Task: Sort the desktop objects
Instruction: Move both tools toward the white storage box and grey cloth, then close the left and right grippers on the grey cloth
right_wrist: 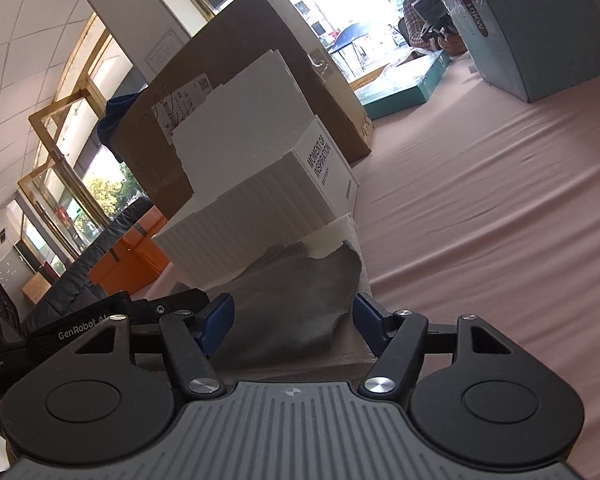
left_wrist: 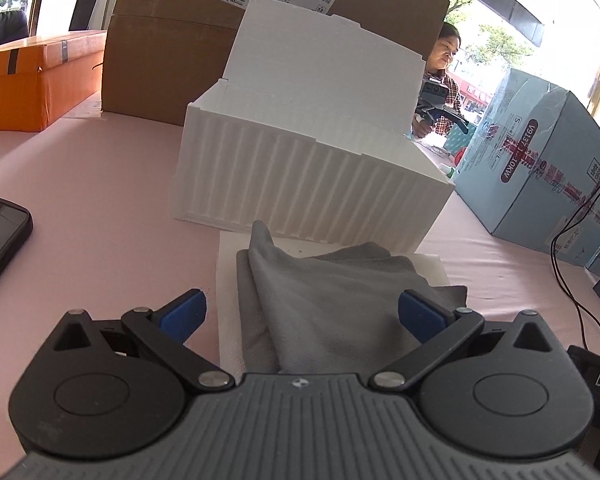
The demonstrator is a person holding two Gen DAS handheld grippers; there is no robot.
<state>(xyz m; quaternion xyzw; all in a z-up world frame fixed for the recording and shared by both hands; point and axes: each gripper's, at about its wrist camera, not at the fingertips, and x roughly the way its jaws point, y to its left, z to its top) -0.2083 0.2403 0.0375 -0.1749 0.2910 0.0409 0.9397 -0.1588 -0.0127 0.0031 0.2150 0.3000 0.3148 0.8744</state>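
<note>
A grey cloth [left_wrist: 324, 304] lies crumpled on a white paper towel [left_wrist: 428, 268] on the pink tablecloth, just in front of a white ribbed box [left_wrist: 300, 184] with its lid up. My left gripper [left_wrist: 302, 314] is open, its blue pads on either side of the cloth, close above it. In the right wrist view the same cloth [right_wrist: 288, 304] lies between the pads of my right gripper [right_wrist: 294, 322], which is open and tilted. The white box [right_wrist: 260, 184] stands right behind it.
A black phone [left_wrist: 0, 232] lies at the left. An orange box [left_wrist: 36, 76] and a large brown carton [left_wrist: 172, 52] stand behind. Light blue cartons [left_wrist: 536, 168] and a black cable [left_wrist: 572, 240] are at the right. A person [left_wrist: 440, 76] sits beyond the table.
</note>
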